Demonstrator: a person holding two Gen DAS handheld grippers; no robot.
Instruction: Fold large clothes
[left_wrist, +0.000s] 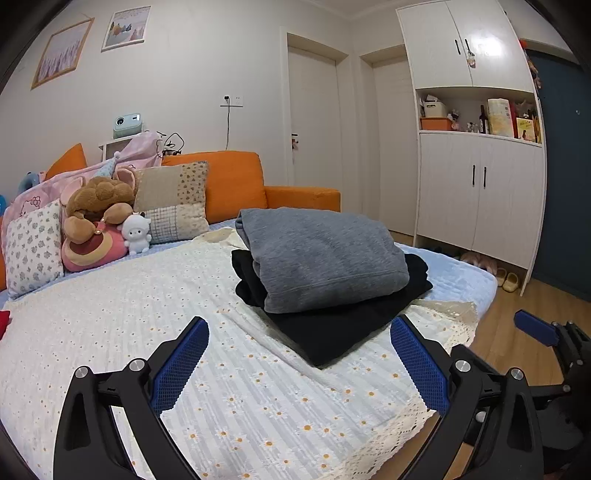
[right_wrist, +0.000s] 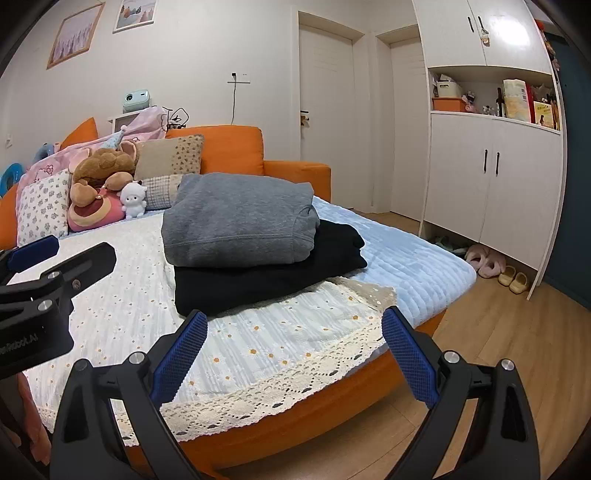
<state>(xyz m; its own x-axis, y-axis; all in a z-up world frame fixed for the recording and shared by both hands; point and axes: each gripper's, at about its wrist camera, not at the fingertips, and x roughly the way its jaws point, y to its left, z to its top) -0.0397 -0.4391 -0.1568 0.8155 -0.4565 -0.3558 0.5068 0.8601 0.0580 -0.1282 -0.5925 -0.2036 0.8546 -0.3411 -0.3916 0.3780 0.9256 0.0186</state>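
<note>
A folded grey sweatshirt lies atop a folded black garment on the bed, long axis running toward the orange headboard. Left gripper and right gripper hover near the stack, jaws wide apart, holding nothing.

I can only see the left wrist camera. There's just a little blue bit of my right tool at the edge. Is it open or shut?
Observer: Your right tool is open and holds nothing. It points at the folded pile.
Operator: What's under the lacy edge of the blanket near me? My picture doesn't show that.
Observer: The lacy edge hangs over an orange bed frame, which stands on the wooden floor.
</note>
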